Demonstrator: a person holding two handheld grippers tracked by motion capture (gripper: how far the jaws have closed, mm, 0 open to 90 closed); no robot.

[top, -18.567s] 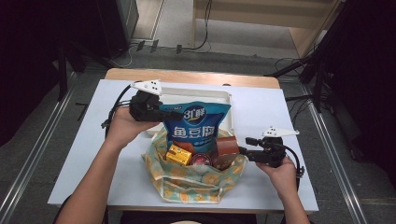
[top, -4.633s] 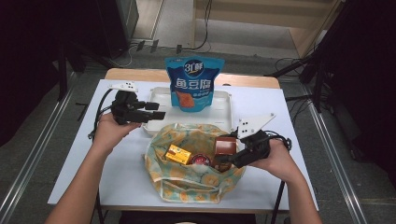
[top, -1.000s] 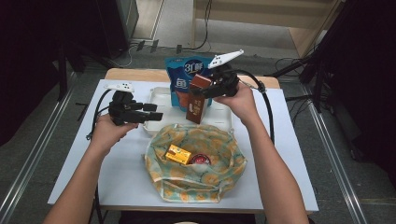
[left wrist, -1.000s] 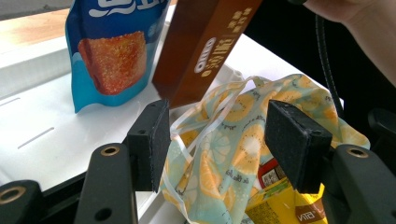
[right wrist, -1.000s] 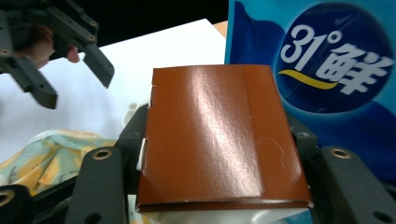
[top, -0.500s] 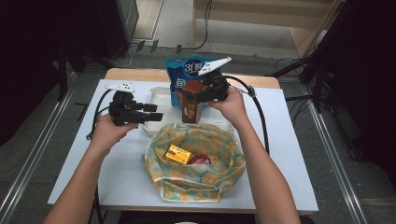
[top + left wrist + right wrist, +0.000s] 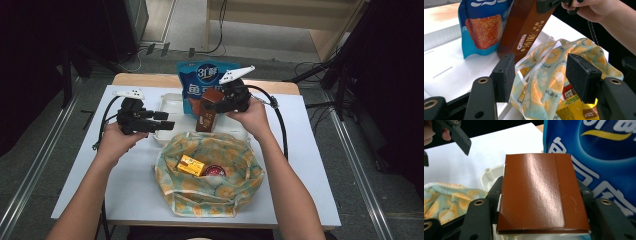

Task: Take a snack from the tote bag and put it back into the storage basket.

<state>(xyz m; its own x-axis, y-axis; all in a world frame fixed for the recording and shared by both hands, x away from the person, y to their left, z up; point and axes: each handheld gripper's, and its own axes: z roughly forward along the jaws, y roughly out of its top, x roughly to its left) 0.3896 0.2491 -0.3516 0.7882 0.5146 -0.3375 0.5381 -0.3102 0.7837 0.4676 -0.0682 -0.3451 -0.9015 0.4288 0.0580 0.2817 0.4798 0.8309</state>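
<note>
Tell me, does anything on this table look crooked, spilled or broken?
Nothing looks spilled or broken. The brown cardboard biscuit box leans at a tilt, but the right gripper is clamped on it over the white plastic tray, beside the upright blue snack bag. The orange-patterned cloth bag lies rumpled and open.

We're in a lab-type recording space, not a home: white table (image 7: 125,195) on a bare grey floor (image 7: 30,165) with metal rails (image 7: 45,150), dark stands (image 7: 345,75) and loose cables (image 7: 215,47) around it, plain wooden furniture (image 7: 280,17) behind.
</note>
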